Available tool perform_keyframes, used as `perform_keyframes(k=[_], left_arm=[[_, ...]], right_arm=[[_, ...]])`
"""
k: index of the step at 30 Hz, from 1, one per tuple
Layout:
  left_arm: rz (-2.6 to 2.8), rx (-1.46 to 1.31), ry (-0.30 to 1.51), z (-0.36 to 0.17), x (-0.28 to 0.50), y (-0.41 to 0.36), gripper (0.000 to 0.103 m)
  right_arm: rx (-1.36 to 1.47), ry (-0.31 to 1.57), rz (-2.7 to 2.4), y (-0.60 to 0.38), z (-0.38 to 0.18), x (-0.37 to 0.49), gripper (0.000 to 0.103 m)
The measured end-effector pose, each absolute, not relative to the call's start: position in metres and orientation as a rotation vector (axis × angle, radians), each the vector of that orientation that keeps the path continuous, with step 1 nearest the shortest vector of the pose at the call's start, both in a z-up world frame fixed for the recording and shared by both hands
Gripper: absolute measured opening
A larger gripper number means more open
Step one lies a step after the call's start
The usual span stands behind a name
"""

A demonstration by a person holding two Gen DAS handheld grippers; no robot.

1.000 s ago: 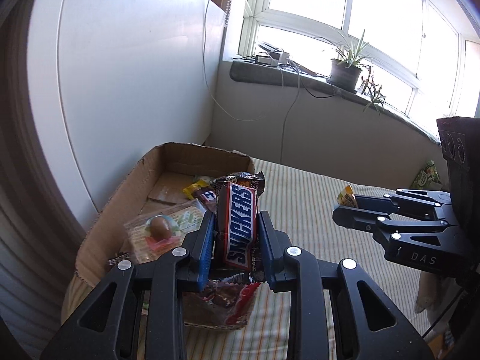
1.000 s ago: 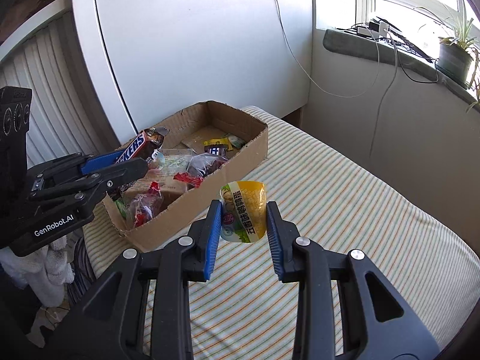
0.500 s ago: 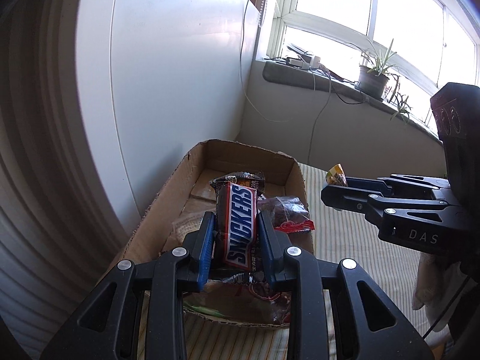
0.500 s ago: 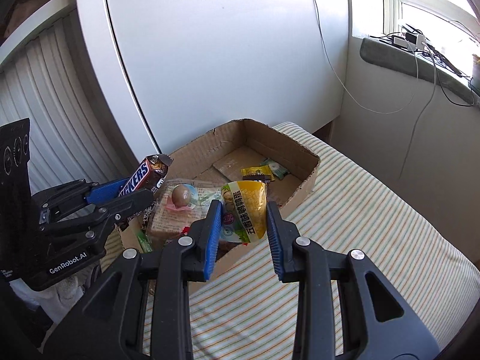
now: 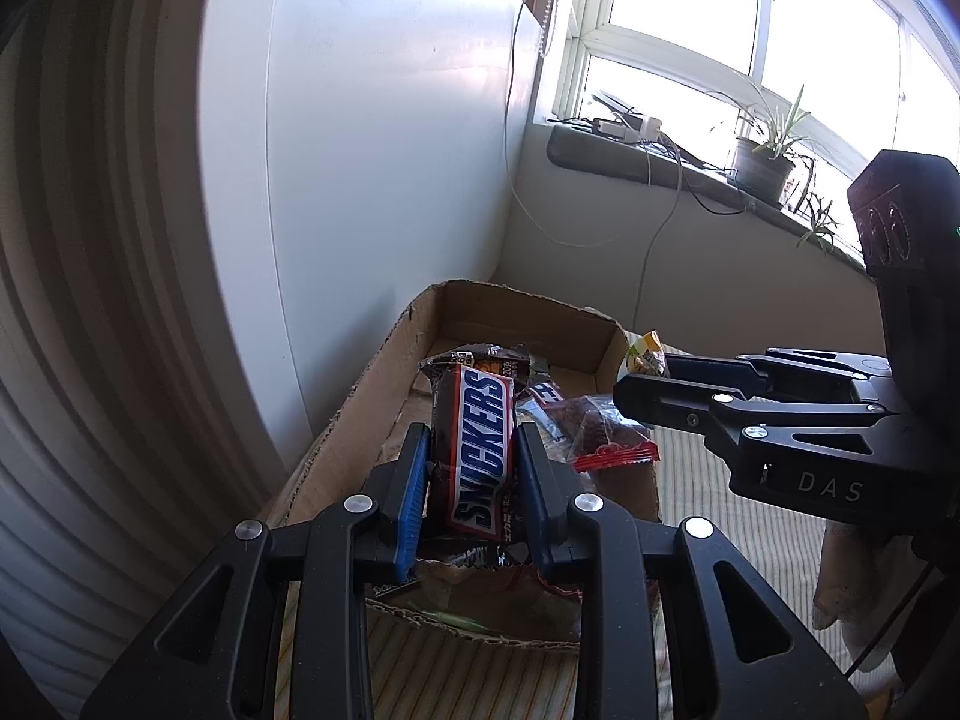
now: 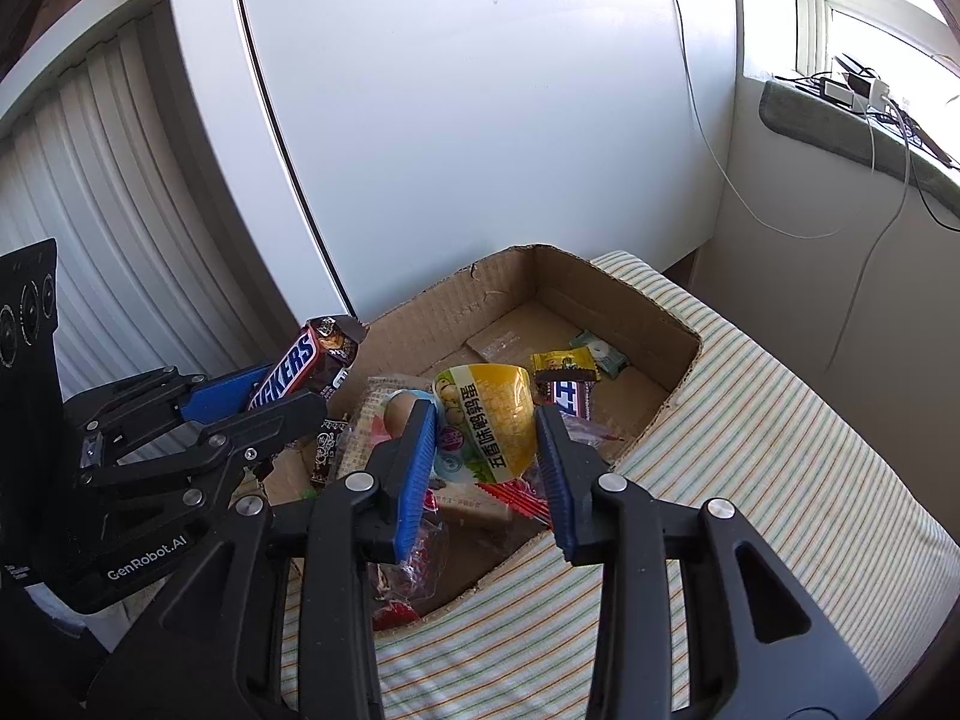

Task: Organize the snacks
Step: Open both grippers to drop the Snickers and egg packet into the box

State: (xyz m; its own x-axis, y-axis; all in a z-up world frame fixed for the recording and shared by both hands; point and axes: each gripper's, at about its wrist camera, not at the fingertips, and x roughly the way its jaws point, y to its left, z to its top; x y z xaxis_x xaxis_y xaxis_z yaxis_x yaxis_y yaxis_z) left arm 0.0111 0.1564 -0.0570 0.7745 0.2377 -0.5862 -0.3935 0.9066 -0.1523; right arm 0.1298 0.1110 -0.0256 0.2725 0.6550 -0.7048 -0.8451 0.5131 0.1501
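Note:
My left gripper (image 5: 474, 450) is shut on a Snickers bar (image 5: 480, 450) and holds it above the near end of the open cardboard box (image 5: 354, 414). It also shows in the right wrist view (image 6: 288, 384) at the box's left edge. My right gripper (image 6: 486, 426) is shut on a yellow-green snack packet (image 6: 489, 417) and holds it over the box (image 6: 600, 294). That packet (image 5: 645, 354) shows at the right gripper's tip in the left wrist view. Several wrapped snacks lie inside the box.
The box stands on a striped cloth surface (image 6: 750, 450) next to a white panel (image 6: 480, 120). A window sill (image 5: 660, 156) with cables and a potted plant (image 5: 765, 162) runs behind. White cables hang down the wall.
Both grippers have moved forward and to the left with their snacks, from beside the box to above its inside. Neither grip has changed.

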Motion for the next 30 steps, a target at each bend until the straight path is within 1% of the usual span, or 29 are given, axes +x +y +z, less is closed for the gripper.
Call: perform_keyframes(k=[4,8,11,12,14,15,16,18,19,22,23,25,27,30], left_arm=[[0.356,-0.272,0.585,-0.055,0.008,0.158,0.027],[0.364,-0.264,0.574,-0.052,0.005,0.158,0.027],[0.367,-0.264,0.573,-0.051,0.004,0.158,0.027],[0.368,-0.264,0.573,-0.051,0.004,0.158,0.027],[0.371,-0.266,0.573,-0.051,0.003,0.159,0.027],[0.371,-0.267,0.574,-0.052,0.003,0.159,0.028],[0.374,-0.266,0.577,-0.052,0.004,0.159,0.029],[0.38,-0.266,0.578,-0.052,0.003,0.159,0.037],[0.384,-0.267,0.576,-0.052,0.003,0.159,0.039],[0.39,-0.265,0.576,-0.052,0.001,0.159,0.04],[0.392,-0.265,0.577,-0.052,0.001,0.159,0.041],[0.396,-0.266,0.576,-0.051,-0.002,0.158,0.045],[0.4,-0.262,0.569,-0.049,-0.005,0.155,0.057],[0.404,-0.263,0.559,-0.046,-0.01,0.151,0.064]], right_arm=[[-0.292,0.79,1.027,0.115,-0.026,0.126,0.038],[-0.297,0.788,1.024,0.118,-0.027,0.126,0.039],[-0.307,0.782,1.014,0.119,-0.027,0.125,0.043],[-0.309,0.779,1.01,0.119,-0.027,0.124,0.045],[-0.311,0.771,1.01,0.119,-0.026,0.123,0.055],[-0.311,0.764,1.01,0.118,-0.025,0.122,0.062],[-0.313,0.755,1.01,0.118,-0.024,0.121,0.065],[-0.314,0.749,1.001,0.117,-0.023,0.121,0.066],[-0.311,0.749,1.001,0.117,-0.022,0.121,0.068],[-0.312,0.738,0.992,0.113,-0.021,0.119,0.073],[-0.308,0.737,0.988,0.111,-0.02,0.119,0.073],[-0.299,0.741,0.98,0.107,-0.02,0.119,0.073],[-0.295,0.743,0.97,0.103,-0.021,0.118,0.073],[-0.301,0.728,0.949,0.094,-0.019,0.113,0.073]])
